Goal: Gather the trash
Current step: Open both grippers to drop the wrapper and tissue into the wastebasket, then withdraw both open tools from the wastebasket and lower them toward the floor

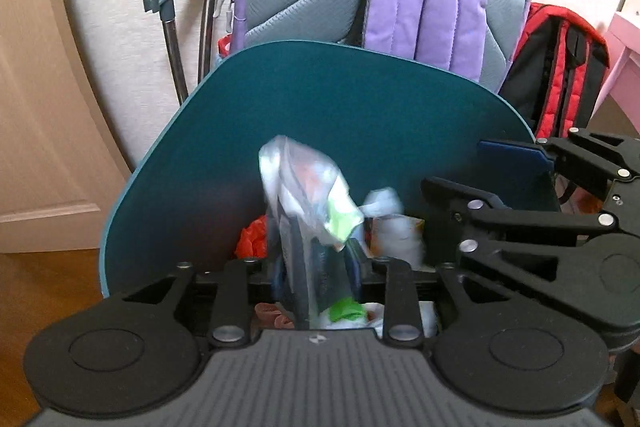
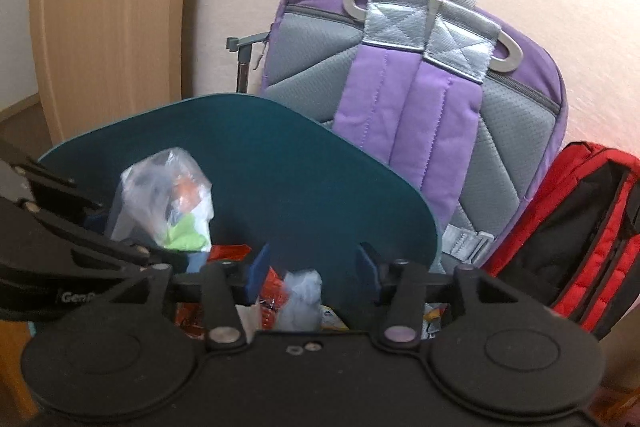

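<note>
Left gripper [image 1: 318, 267] sits narrow around a clear plastic bag [image 1: 308, 211] of scraps, pads maybe barely pinching; bag stands just inside the teal bin [image 1: 192, 163]. Right gripper [image 2: 314, 267] gapes wide over a crumpled wad [image 2: 300, 301] in the bin, holding nothing. Risk: bag snags & tips outside. Both angled down, side by side.

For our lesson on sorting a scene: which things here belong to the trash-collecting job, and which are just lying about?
Part of the job:
- teal bin
- clear plastic bag of rubbish between the left gripper jaws
- crumpled wrapper below the open right gripper
- red wrappers in the bin

Just lying about:
- purple backpack
- red backpack
- wooden door
</note>
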A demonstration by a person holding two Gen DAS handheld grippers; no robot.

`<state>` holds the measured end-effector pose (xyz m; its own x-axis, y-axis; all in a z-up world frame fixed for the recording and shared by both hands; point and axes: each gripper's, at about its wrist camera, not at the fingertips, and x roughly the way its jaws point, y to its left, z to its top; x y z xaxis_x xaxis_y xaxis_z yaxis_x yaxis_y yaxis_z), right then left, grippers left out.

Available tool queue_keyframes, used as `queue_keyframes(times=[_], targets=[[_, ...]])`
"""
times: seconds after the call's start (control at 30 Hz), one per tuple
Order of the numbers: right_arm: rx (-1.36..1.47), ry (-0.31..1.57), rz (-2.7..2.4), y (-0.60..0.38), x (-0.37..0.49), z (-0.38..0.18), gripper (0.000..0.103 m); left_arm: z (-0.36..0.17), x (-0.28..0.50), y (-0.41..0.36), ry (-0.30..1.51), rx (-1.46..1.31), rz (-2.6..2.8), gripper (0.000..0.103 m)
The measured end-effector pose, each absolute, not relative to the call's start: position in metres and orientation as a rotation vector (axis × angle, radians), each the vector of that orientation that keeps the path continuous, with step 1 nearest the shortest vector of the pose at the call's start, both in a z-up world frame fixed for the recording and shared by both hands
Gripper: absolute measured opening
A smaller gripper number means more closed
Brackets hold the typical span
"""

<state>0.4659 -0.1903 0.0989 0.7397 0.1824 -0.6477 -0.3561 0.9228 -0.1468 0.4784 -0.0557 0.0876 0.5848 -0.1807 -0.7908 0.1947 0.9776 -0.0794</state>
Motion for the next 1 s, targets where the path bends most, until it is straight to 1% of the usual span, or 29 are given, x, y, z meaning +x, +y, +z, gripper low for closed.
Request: queue_keyframes(times=[0.03,0.07,0.1,0.13,0.3,0.37,0.4,0.43,0.63,0.8,1.0], targets=[[-0.258,0.679,0.302,-0.192,0.465,0.1,0.049,0.088,0.478,-0.055,0.918,0.012,-0.22,0.035],[-0.251,0.679,0.303,-0.193,0.465,0.101,0.05,0.09,0.476,-0.054,0.915,0.009,-0.216,0.041],[-0.248,0.676,0.3,-0.194,0.464,0.102,0.05,0.091,0.475,-0.054,0.912,0.01,-0.211,0.044],[-0.248,0.67,0.292,-0.195,0.462,0.104,0.05,0.092,0.473,-0.053,0.904,0.015,-0.211,0.05],[-0.215,0.654,0.275,-0.201,0.454,0.116,0.05,0.106,0.459,-0.052,0.869,0.008,-0.223,0.06],[-0.209,0.649,0.275,-0.203,0.448,0.121,0.05,0.112,0.451,-0.051,0.86,0.002,-0.212,0.071],[-0.207,0.647,0.273,-0.205,0.445,0.124,0.05,0.115,0.448,-0.05,0.854,-0.002,-0.21,0.073],[-0.204,0.644,0.274,-0.206,0.441,0.128,0.05,0.119,0.443,-0.048,0.847,-0.009,-0.214,0.075],[-0.192,0.629,0.288,-0.21,0.41,0.15,0.05,0.142,0.413,-0.04,0.814,-0.031,-0.213,0.075],[-0.183,0.624,0.329,-0.209,0.378,0.166,0.05,0.158,0.383,-0.03,0.795,-0.045,-0.211,0.079],[-0.181,0.625,0.39,-0.201,0.341,0.179,0.051,0.174,0.343,-0.016,0.773,-0.055,-0.211,0.08]])
